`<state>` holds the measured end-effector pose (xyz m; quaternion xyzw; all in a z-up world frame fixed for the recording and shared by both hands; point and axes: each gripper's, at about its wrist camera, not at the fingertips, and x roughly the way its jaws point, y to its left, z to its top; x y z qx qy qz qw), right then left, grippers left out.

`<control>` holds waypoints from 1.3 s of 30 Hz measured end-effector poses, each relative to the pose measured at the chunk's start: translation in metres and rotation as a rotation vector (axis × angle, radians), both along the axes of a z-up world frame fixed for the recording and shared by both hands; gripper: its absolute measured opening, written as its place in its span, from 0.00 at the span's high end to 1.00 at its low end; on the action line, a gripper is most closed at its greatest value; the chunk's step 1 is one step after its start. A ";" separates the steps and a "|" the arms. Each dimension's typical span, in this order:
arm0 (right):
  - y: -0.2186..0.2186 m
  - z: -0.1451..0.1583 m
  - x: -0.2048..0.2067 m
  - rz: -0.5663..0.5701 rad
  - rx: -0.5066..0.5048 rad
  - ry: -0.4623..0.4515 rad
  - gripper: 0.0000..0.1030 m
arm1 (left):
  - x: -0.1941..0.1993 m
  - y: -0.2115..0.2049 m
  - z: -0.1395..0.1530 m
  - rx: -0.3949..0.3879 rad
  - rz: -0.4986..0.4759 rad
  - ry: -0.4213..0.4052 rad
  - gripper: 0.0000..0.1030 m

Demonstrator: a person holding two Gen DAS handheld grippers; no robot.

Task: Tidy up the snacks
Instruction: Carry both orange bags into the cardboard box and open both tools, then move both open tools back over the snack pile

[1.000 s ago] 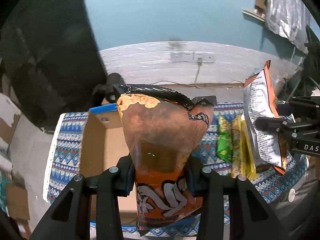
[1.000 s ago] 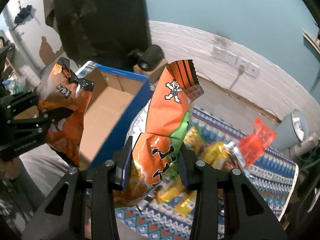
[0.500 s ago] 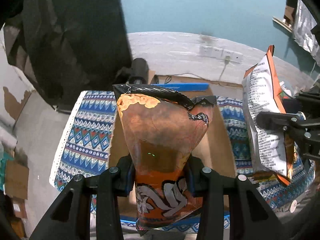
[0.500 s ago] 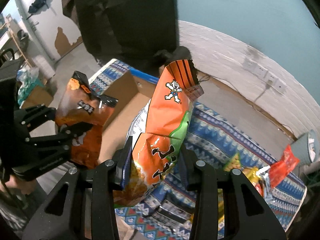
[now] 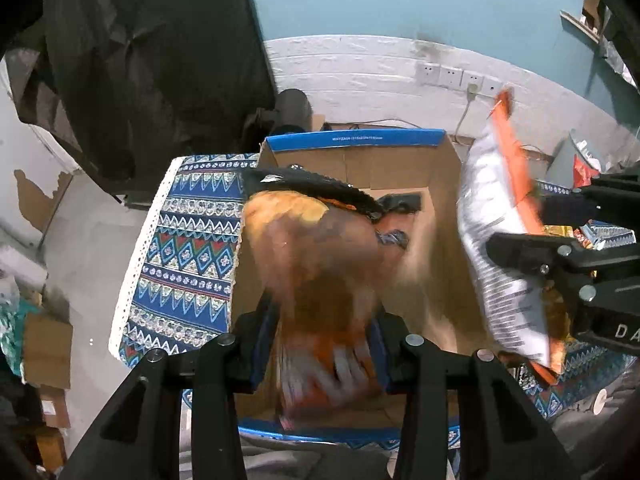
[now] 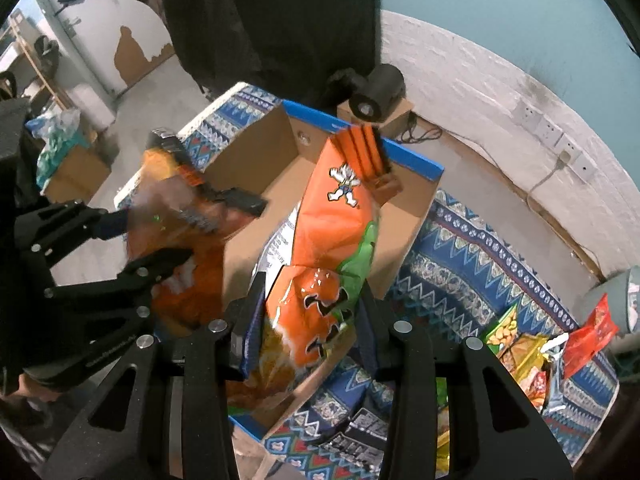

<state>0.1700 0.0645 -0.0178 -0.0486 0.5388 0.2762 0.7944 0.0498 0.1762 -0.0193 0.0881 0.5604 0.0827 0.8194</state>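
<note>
over cardboard box [image 5: 352, 168]: left tool [image 5: 324, 356] pinching dark chip bag [image 5: 316, 256]; right tool [image 6: 308, 320] pinching orange chip bag [image 6: 336, 224].

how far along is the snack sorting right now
Nothing visible in the cardboard box yet. In hand: the left claw grips a brown chip bag over the box; the right claw holds an orange chip bag. Left: loose snack packets on the patterned cloth.

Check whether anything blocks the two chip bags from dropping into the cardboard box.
Nothing visible does. The dark orange bag in the left gripper and the bright orange bag in the right gripper both hang over the open cardboard box, whose floor looks bare.
</note>
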 end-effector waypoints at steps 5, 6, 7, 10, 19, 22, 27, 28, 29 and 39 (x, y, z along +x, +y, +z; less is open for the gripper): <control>-0.011 0.004 -0.002 -0.032 0.015 -0.008 0.32 | -0.001 -0.004 0.010 0.020 -0.001 -0.040 0.35; -0.013 0.004 -0.002 -0.038 0.017 -0.008 0.32 | -0.001 -0.005 0.012 0.016 -0.002 -0.043 0.35; -0.018 0.006 -0.003 -0.046 0.022 -0.008 0.32 | 0.000 -0.007 0.014 0.003 -0.004 -0.044 0.35; -0.034 0.009 -0.006 -0.068 0.026 -0.013 0.31 | 0.000 -0.013 0.016 -0.059 -0.008 -0.038 0.32; -0.105 0.009 -0.018 -0.164 0.000 -0.017 0.28 | -0.003 -0.070 0.013 -0.163 -0.125 0.005 0.32; -0.132 0.006 -0.021 -0.201 -0.009 -0.016 0.28 | -0.005 -0.094 0.012 -0.161 -0.173 0.010 0.31; -0.171 0.003 -0.032 -0.254 -0.013 -0.009 0.28 | -0.007 -0.128 0.001 -0.154 -0.239 0.048 0.29; -0.181 0.002 -0.034 -0.267 -0.016 -0.009 0.28 | -0.007 -0.134 -0.002 -0.152 -0.249 0.060 0.29; -0.187 0.001 -0.038 -0.274 -0.017 -0.010 0.28 | -0.008 -0.139 -0.005 -0.151 -0.256 0.068 0.29; -0.249 -0.014 -0.064 -0.349 -0.036 -0.002 0.28 | -0.011 -0.189 -0.040 -0.166 -0.288 0.184 0.21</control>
